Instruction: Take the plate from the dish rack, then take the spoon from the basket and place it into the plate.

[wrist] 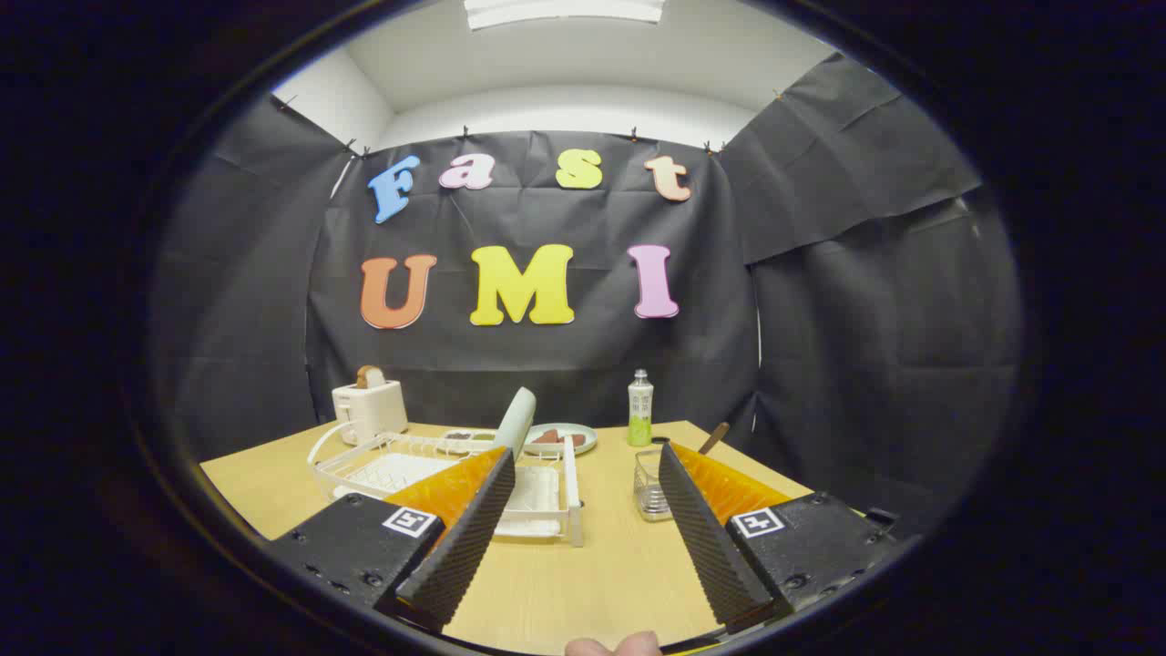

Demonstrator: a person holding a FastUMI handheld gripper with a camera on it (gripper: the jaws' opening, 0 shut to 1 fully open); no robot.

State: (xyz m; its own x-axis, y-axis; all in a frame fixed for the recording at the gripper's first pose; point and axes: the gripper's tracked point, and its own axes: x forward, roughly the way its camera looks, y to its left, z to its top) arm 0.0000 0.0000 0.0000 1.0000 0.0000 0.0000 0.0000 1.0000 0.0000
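Nothing done yet, as far as I can judge: gripper has its fingers spread wide w/ nothing between them, hovering over bare wooden table at bottom centre of frame. Pale green plate stands on edge in the white dish rack, left of centre, just beyond the left finger tip and partly behind it, so step 1 (take plate out) looks not started. Small wire basket sits right of centre, just ahead of the right finger tip; a brown handle pokes up-right out of it, prob. the spoon, bowl end hidden. So both steps left: plate out of rack and set down, then spoon from basket into plate. Background stuff, mid-frame near the back edge of the table: toaster w/ bread in it at left, a second plate w/ food at centre, a bottle to its right. A fingertip shows at very bottom.
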